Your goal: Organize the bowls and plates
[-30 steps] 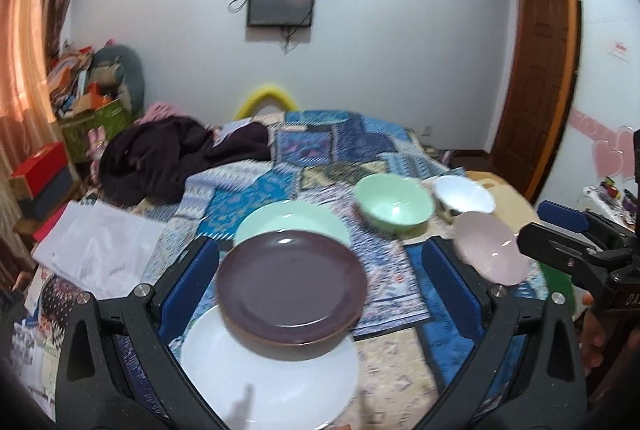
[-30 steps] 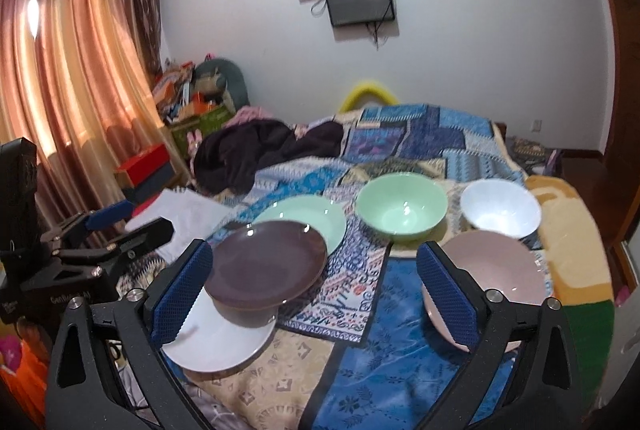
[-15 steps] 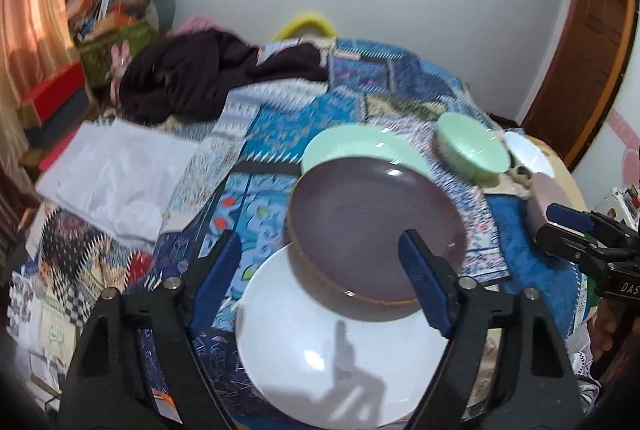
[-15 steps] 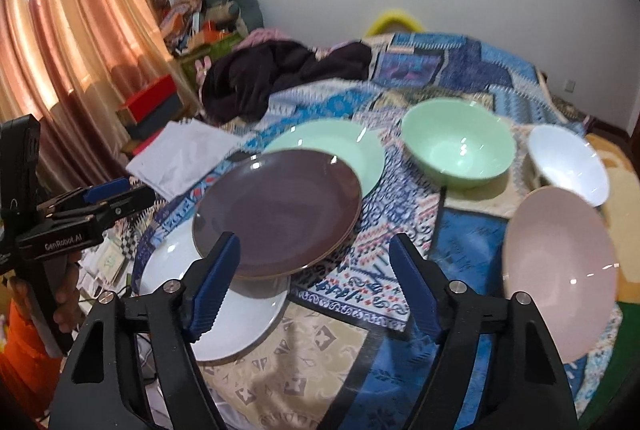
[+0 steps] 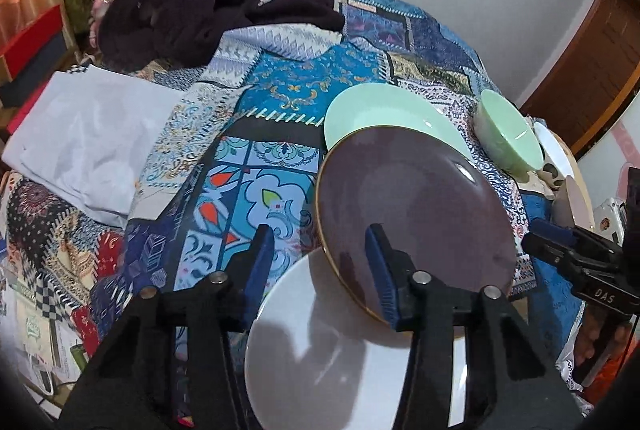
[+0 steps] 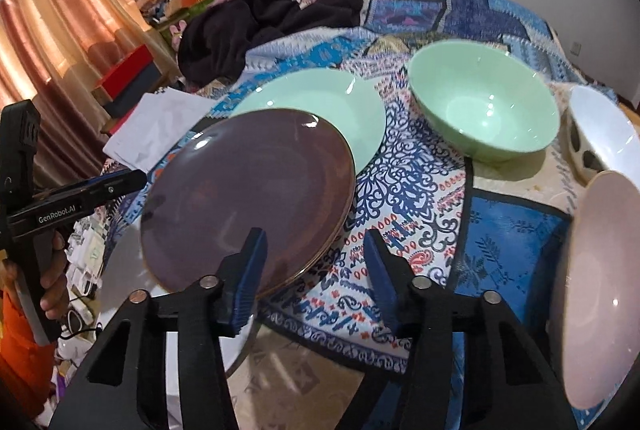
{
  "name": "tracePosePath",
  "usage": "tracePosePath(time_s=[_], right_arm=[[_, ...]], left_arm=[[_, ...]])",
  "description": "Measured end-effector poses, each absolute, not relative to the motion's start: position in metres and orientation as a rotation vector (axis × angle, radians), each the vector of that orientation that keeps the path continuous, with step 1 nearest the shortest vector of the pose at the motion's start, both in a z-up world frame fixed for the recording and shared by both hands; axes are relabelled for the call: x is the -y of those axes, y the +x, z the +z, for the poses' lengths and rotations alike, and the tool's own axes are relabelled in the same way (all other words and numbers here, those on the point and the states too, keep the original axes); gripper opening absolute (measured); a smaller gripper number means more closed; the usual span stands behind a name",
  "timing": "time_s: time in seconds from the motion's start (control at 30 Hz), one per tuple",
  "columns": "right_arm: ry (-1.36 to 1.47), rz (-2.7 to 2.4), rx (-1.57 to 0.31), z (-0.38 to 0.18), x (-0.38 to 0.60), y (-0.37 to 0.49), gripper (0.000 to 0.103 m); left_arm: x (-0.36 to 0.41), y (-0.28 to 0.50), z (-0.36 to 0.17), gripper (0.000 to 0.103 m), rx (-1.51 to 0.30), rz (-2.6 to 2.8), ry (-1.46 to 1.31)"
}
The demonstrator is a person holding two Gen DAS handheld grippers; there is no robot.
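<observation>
I see the patchwork bedspread (image 6: 508, 246) carrying everything. Brown plate (image 6: 248, 198) overlaps the white plate (image 5: 340, 362) and mint plate (image 6: 320, 102); mint bowl (image 6: 484, 110), white bowl (image 6: 604, 134), pink plate (image 6: 600, 294) crowd right. Left gripper (image 5: 320, 262) and right gripper (image 6: 316, 262) jaws both gape, empty.

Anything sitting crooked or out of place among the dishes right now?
Yes: the brown plate is tilted, its near edge overlapping the white plate and its far edge over the green plate. The pink bowl at the right also leans. No breakage or spills visible.
</observation>
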State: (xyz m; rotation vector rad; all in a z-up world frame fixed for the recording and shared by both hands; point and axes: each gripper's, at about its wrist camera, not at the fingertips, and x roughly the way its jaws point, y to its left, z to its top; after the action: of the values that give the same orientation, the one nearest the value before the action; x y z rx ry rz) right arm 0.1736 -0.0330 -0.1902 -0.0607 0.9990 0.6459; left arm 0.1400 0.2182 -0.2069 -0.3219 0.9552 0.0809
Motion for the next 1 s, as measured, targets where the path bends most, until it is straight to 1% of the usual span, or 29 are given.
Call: tracePosePath(time_s=[0.07, 0.23, 0.3, 0.57, 0.77, 1.0], right_arm=[[-0.055, 0.643, -1.020, -0.197, 0.032, 0.180, 0.038], [-0.026, 0.649, -1.055, -0.206, 0.030, 0.187, 0.033], [-0.017, 0.654, -1.065, -0.209, 0.028, 0.189, 0.031], [0.009, 0.690, -1.096, -0.216, 0.022, 0.196, 0.029], [0.014, 0.685, -1.101, -0.216, 0.021, 0.197, 0.029], [0.022, 0.678, -1.084, -0.213, 0.028, 0.195, 0.030]], left_arm=[[-0.219, 0.147, -0.212, 0.041, -0.970, 0.073, -0.319], [-0.217, 0.163, -0.225, 0.031, -1.010, 0.045, -0.315], [-0.215, 0.166, -0.228, 0.030, -1.018, 0.038, -0.311], [-0.211, 0.177, -0.236, 0.029, -1.038, 0.013, -0.301], [-0.207, 0.178, -0.235, 0.030, -1.059, -0.016, -0.267], [-0.203, 0.174, -0.231, 0.030, -1.052, -0.019, -0.289]])
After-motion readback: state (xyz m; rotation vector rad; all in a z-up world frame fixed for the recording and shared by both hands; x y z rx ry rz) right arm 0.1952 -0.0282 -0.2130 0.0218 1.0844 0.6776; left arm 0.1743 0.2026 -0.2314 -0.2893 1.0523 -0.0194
